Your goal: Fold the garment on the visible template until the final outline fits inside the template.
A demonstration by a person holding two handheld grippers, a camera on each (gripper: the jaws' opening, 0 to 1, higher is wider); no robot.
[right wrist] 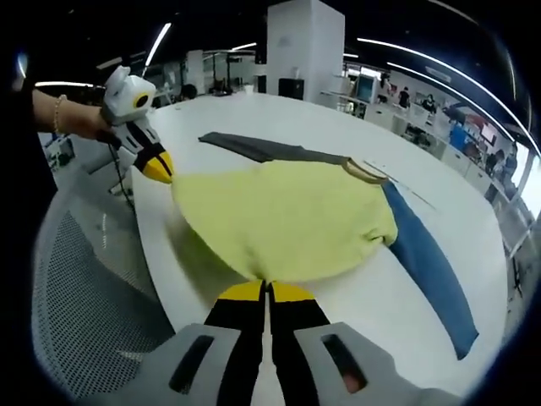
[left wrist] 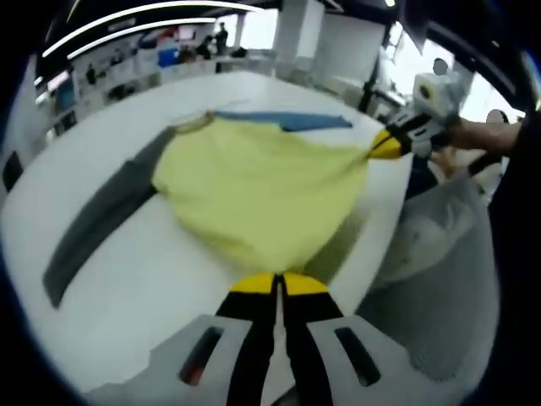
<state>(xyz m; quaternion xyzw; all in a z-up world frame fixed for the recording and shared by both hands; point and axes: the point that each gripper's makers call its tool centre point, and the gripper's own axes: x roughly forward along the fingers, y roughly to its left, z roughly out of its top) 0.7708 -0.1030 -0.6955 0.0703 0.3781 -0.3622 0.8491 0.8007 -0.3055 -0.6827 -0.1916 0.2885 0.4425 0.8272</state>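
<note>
The yellow garment (left wrist: 258,190) lies spread on the white desk (left wrist: 127,279), its hem lifted at the near edge, with a grey sleeve (left wrist: 101,211) stretching across the desk to one side and a blue sleeve (right wrist: 427,254) to the other; the collar (right wrist: 365,172) sits on the far side from the grippers. The left gripper (left wrist: 277,279) has its yellow-tipped jaws closed together on the near hem of the garment, and the right gripper (right wrist: 267,289) likewise has its jaws pressed shut on the hem at another corner. Each gripper appears in the other's view, pinching a drawn-out corner of the cloth just over the desk edge, with a person's hand (right wrist: 84,123) behind it. Beyond the sleeves the desk top runs open and bare to its far rim. Off the near edge sits a grey mesh chair (right wrist: 84,288). An office space with a white pillar (right wrist: 304,46) and ceiling lights lies further back.
</note>
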